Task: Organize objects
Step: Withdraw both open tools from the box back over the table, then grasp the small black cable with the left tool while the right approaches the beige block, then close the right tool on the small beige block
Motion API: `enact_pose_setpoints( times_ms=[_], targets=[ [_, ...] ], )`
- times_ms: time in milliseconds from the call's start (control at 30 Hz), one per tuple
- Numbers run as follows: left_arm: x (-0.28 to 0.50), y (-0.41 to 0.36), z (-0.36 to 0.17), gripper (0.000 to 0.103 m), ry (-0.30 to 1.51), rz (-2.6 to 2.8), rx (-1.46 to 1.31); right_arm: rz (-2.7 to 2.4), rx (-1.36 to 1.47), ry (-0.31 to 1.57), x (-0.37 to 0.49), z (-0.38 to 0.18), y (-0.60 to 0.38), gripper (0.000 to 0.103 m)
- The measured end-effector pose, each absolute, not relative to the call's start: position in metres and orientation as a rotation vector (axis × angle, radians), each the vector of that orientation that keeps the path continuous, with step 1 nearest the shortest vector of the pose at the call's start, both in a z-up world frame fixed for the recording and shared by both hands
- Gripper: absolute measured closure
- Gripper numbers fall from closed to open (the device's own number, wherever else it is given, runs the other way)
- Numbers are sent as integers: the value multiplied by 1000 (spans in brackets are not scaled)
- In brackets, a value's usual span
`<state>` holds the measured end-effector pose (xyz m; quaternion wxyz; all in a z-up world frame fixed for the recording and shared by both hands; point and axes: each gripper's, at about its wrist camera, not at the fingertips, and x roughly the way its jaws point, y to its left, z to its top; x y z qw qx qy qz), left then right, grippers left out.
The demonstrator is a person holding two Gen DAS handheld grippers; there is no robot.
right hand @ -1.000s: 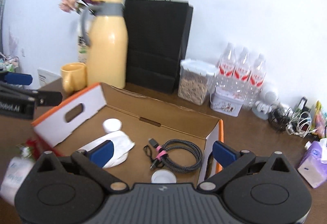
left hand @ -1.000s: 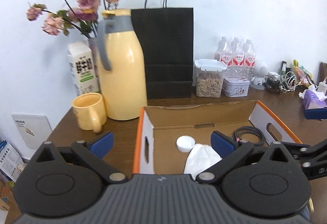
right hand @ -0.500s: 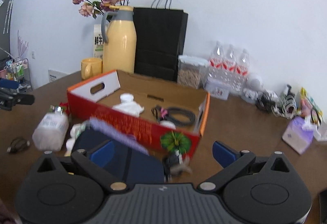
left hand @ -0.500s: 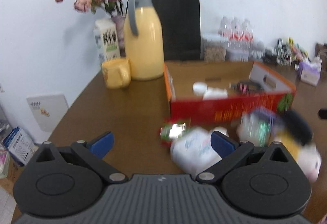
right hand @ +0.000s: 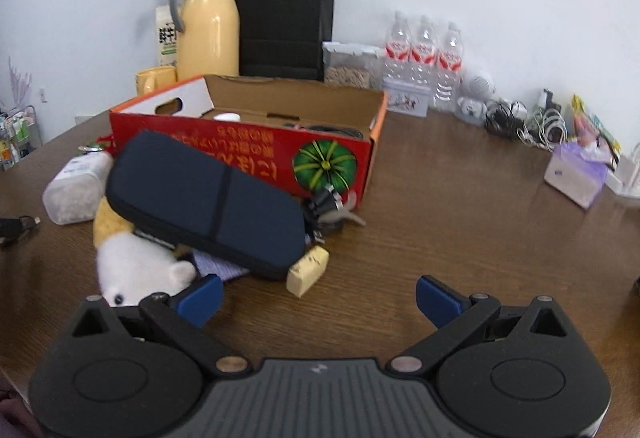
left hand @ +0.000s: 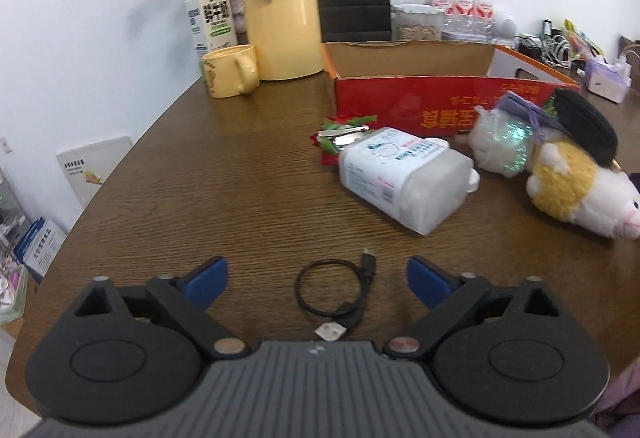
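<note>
A red cardboard box stands open on the brown table. In front of it lie a white plastic bottle, a plush toy, a dark blue pouch leaning on the toy, a cork-like block and a small red-green ornament. A coiled black USB cable lies between the fingers of my open, empty left gripper. My right gripper is open and empty, just in front of the pouch and block.
At the back stand a yellow thermos, yellow mug, milk carton, black paper bag, water bottles and a food jar. A tissue pack and tangled cables lie right.
Both grippers have pulled back and down from over the box to the table's near side. The cable now lies between the left fingers.
</note>
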<state>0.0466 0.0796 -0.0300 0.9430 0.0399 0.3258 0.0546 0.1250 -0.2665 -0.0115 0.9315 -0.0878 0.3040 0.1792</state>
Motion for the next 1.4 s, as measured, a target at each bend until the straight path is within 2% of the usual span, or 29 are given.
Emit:
enact_pose_setpoints(
  times_ms=[33,100,133,200,300,400,467,567,633,700,900,1300,1400],
  targets=[
    [46,78,-31,18,667,105,82,365,-178,627,126,-14,-267,0],
    [47,77,-31,41,675,82,82,363,-174,631,126,-16,-267,0],
    [48,76,-32,46,680,72,82,363,-173,633,127,-17,-267,0],
    [49,74,-34,68,690,55,79,363,-170,636,129,-19,-267,0],
    [52,72,-36,84,696,20,65,361,-165,639,132,-21,-267,0],
    [54,69,-36,95,701,1,59,356,-153,643,137,-23,-266,1],
    [55,67,-36,95,701,1,63,349,-147,644,140,-24,-265,5],
    [57,67,-37,95,697,2,50,359,-144,649,146,-25,-262,15],
    [58,68,-38,95,693,9,40,367,-152,651,149,-26,-258,17],
    [59,68,-38,95,691,12,35,379,-164,656,152,-28,-253,33],
    [58,69,-38,95,686,16,24,408,-143,658,155,-31,-251,54],
    [57,69,-38,95,680,19,16,445,-149,627,147,-32,-260,85],
    [57,69,-38,96,679,20,16,446,-146,622,145,-33,-263,88]
  ],
)
